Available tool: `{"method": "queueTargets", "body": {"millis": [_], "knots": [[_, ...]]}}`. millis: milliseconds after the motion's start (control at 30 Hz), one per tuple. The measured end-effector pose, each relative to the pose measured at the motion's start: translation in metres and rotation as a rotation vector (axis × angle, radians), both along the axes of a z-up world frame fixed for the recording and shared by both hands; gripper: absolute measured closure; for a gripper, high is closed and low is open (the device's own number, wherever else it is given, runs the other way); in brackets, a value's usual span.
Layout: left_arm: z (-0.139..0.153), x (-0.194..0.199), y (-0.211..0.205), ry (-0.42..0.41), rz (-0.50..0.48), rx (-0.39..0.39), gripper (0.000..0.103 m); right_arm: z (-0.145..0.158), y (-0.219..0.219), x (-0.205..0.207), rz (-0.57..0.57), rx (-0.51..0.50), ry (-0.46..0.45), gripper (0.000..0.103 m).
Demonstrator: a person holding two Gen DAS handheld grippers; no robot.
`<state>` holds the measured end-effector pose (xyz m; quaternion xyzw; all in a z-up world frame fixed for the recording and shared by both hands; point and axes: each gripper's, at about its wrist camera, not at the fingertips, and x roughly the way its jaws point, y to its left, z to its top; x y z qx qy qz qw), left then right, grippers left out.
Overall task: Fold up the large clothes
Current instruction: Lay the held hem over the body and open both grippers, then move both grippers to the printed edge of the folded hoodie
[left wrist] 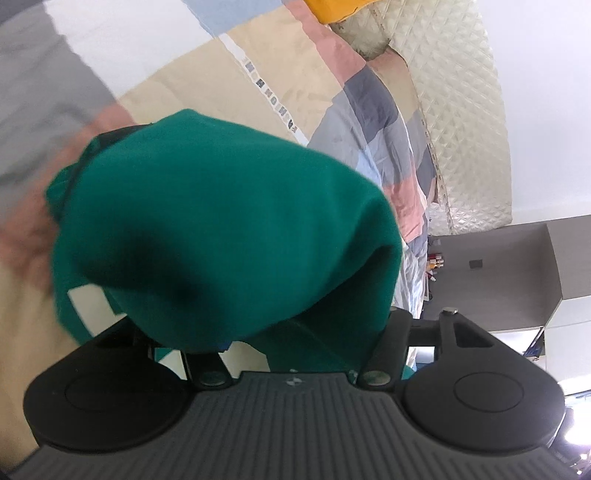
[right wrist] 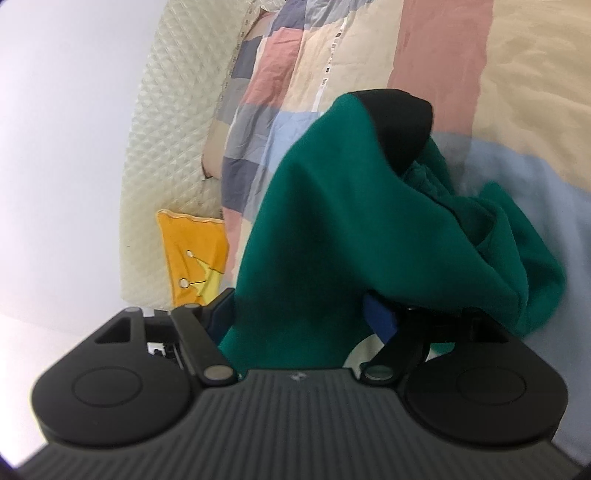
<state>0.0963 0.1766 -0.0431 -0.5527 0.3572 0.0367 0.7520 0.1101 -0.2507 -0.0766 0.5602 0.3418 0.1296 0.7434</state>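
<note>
A dark green garment (left wrist: 221,221) with a white patch (left wrist: 92,302) lies bunched over my left gripper (left wrist: 266,295) and hides its fingertips. The finger bases stand wide apart, with cloth hanging loosely between them. In the right wrist view the same green garment (right wrist: 332,221), with a black trim piece (right wrist: 399,122) at its top, drapes between the spread fingers of my right gripper (right wrist: 299,314). One blue pad (right wrist: 380,321) shows beside the cloth and is not pressed against it. Both grippers are held over a patchwork bedspread (left wrist: 184,74), (right wrist: 517,74).
A cream quilted headboard (left wrist: 461,129), (right wrist: 166,129) borders the bed. A yellow pillow-like item (right wrist: 192,251), (left wrist: 332,9) lies at the bed's edge. A grey cabinet (left wrist: 498,266) stands beyond the bed, below a white wall.
</note>
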Motion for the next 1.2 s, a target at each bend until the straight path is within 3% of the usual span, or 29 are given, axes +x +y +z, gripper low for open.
{"method": "queueTargets", "body": {"millis": [167,367,533,600,633,700,933,1100,1200], "knots": [[-0.023,0.023,0.012,-0.045,-0.015,-0.081,0.033,-0.017,0.003,0.03,0.033,-0.057,-0.035,0.027],[-0.031,0.034,0.021,-0.101,-0.099,-0.094,0.033,-0.033,0.005,0.047,0.035,-0.046,-0.058,0.028],[-0.033,0.031,0.033,-0.08,-0.151,-0.165,0.032,-0.029,0.005,0.049,0.046,-0.043,-0.052,0.028],[-0.03,0.026,0.036,-0.088,-0.152,-0.19,0.027,-0.028,0.006,0.047,0.047,-0.048,-0.056,0.028],[-0.026,0.022,0.037,-0.107,-0.147,-0.207,0.019,-0.028,0.006,0.045,0.045,-0.053,-0.057,0.028],[-0.014,0.01,0.04,-0.167,-0.132,-0.22,0.016,-0.027,0.005,0.044,0.045,-0.056,-0.062,0.029],[0.023,-0.014,0.03,-0.279,-0.12,-0.084,0.013,-0.022,0.012,0.048,0.061,-0.108,-0.097,0.029],[0.029,-0.006,-0.003,-0.259,-0.16,0.172,0.013,-0.002,0.023,0.035,0.079,-0.227,-0.155,0.026],[0.03,0.0,-0.03,-0.26,-0.201,0.307,0.013,0.017,0.037,0.028,0.113,-0.369,-0.234,0.026]]}}
